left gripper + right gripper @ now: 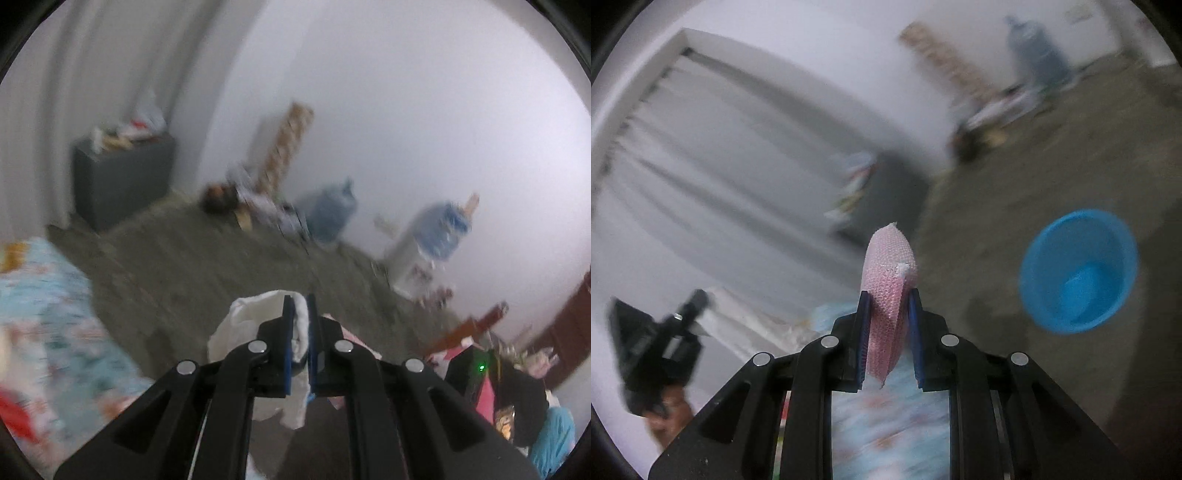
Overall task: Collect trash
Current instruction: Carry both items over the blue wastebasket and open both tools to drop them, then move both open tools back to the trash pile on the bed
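Behind both sharp grippers, room clutter blurs; crumpled white paper (258, 325) partly hidden.

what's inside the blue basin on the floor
The blue basin looks empty: its bare blue bottom shows, with nothing lying in it. The near wall's inner face is turned away from the camera, and motion blur would hide anything small or a thin film of water.
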Tool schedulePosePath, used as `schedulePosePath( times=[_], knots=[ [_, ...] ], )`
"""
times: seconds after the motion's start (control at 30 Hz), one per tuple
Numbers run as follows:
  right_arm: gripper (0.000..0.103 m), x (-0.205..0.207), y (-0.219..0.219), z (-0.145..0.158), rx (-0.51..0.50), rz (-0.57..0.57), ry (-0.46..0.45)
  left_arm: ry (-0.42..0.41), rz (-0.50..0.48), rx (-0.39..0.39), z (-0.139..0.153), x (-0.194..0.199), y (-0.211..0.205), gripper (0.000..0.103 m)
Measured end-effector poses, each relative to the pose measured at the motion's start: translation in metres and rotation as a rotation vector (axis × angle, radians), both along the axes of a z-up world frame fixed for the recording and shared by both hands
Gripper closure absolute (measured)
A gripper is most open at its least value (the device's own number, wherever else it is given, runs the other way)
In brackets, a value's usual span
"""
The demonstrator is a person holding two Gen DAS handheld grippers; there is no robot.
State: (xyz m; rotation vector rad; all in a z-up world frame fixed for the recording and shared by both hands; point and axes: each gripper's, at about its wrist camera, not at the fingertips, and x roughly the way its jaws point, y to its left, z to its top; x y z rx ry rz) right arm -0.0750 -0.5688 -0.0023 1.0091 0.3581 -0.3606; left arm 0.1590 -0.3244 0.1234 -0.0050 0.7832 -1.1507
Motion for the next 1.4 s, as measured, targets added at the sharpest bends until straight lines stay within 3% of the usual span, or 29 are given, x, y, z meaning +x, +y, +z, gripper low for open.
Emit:
schedulePosePath(
  times=[0.2,0.33,0.47,0.53,0.6,0.63,0.73,1.0,1.13,1.3,1.4],
  knots=[
    [0.085,0.024,-0.054,-0.069,0.011,-0.148,0.198,0.036,-0.123,0.178,-0.094,-0.002,-0.137,0.097],
    [0.085,0.043,-0.07,-0.103,-0.002,-0.201,0.292,0.084,-0.148,0.256,-0.144,-0.002,-0.195,0.097],
    [0.08,0.049,-0.096,-0.131,-0.018,-0.253,0.383,0.089,-0.15,0.317,-0.188,0.005,-0.222,0.095],
    [0.074,0.055,-0.104,-0.154,-0.02,-0.261,0.461,0.101,-0.146,0.376,-0.211,0.012,-0.236,0.078],
    [0.06,0.058,-0.108,-0.17,-0.004,-0.247,0.525,0.105,-0.13,0.403,-0.225,0.014,-0.24,0.067],
    [0.06,0.058,-0.109,-0.179,0.008,-0.243,0.552,0.108,-0.118,0.406,-0.228,0.016,-0.239,0.064],
    [0.059,0.053,-0.104,-0.18,0.012,-0.241,0.548,0.139,-0.124,0.371,-0.224,0.015,-0.226,0.055],
    [0.045,0.057,-0.075,-0.14,-0.105,-0.199,0.538,0.025,-0.166,0.304,-0.161,-0.003,-0.181,0.04],
    [0.032,0.067,-0.044,-0.098,-0.221,-0.163,0.514,-0.018,-0.134,0.258,-0.124,-0.005,-0.131,0.033],
    [0.011,0.075,0.01,-0.043,-0.38,-0.121,0.479,-0.092,-0.061,0.297,-0.091,-0.003,-0.051,0.032],
    [0.008,0.079,0.042,-0.018,-0.486,-0.105,0.482,-0.12,-0.032,0.298,-0.074,-0.004,0.004,0.03]
  ],
)
